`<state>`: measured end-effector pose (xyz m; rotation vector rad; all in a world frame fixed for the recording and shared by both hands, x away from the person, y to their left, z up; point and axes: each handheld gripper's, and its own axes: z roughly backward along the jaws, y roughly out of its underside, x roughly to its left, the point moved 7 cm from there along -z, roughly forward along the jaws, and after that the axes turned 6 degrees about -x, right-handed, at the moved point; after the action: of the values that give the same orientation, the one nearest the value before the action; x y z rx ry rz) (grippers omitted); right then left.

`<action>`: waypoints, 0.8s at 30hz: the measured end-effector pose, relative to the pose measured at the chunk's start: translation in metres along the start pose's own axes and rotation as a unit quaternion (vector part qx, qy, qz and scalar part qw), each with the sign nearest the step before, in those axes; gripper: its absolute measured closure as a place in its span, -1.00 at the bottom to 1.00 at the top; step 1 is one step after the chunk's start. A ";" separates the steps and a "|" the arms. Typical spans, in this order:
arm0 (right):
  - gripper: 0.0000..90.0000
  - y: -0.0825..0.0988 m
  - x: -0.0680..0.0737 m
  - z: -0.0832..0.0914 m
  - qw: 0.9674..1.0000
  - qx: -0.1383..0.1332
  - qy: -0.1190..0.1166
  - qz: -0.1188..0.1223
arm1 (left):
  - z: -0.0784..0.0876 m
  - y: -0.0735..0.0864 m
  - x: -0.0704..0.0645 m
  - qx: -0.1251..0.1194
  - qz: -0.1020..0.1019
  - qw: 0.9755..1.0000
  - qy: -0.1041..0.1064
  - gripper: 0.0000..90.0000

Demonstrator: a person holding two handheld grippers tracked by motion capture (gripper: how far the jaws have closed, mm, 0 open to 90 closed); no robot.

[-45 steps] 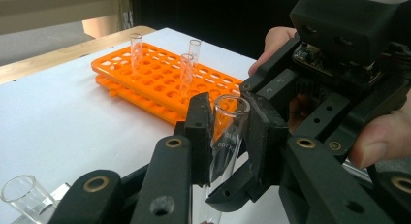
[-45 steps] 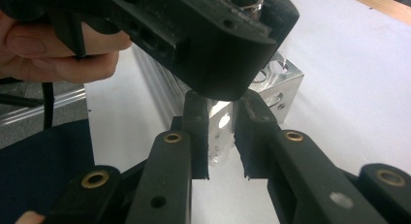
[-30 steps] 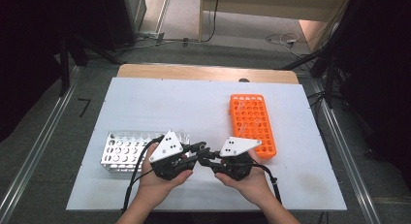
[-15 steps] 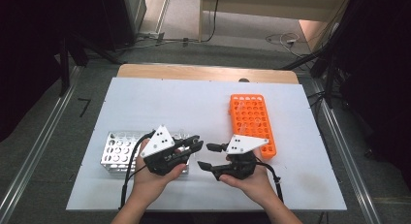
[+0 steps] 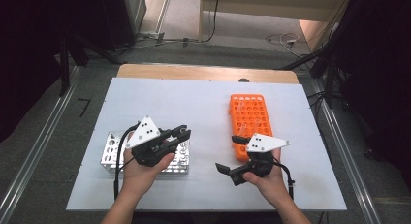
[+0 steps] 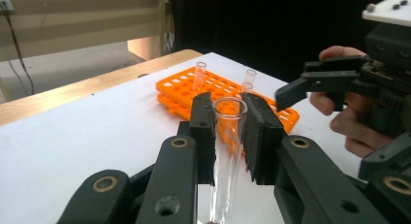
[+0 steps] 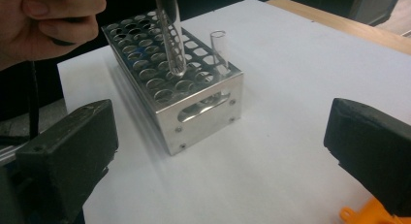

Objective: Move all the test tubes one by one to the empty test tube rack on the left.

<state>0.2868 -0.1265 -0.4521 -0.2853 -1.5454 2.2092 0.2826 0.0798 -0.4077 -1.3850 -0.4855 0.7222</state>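
- Two handheld grippers work over a white table (image 5: pixel 203 103), well apart from each other.
- Left gripper (image 6: pixel 228 132) clamps a clear glass test tube (image 6: pixel 228 136) just under its rim, the tube hanging down between the pads.
- In the right gripper view, that tube's rounded bottom hangs just above the holes of the metal rack (image 7: pixel 194 103), not yet in one.
- A second glass tube (image 7: pixel 219 52) stands upright in a corner hole of the metal rack.
- Right gripper (image 5: pixel 233 153) has just been opening; its jaws now stand wide apart, with nothing between them.
- Beside the right gripper lies the orange rack (image 5: pixel 249 115), with two tubes (image 6: pixel 199 73) standing in it.
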 end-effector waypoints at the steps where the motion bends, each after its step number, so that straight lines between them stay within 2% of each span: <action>1: -1.00 0.001 -0.002 0.003 1.000 0.000 0.002 -0.002 | 0.001 -0.001 0.002 -0.001 0.001 1.000 -0.003 0.68; 16: -1.00 0.023 -0.031 0.054 0.998 -0.001 0.059 -0.023 | 0.004 -0.001 0.032 -0.008 0.003 0.999 -0.046 0.68; 24: -1.00 0.031 -0.042 0.074 0.996 -0.004 0.079 -0.032 | -0.001 0.007 0.047 -0.001 0.006 0.998 -0.064 0.68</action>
<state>0.2868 -0.2171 -0.4574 -0.3973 -1.4573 2.0782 0.3143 0.1126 -0.4191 -1.3498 -0.5790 0.8244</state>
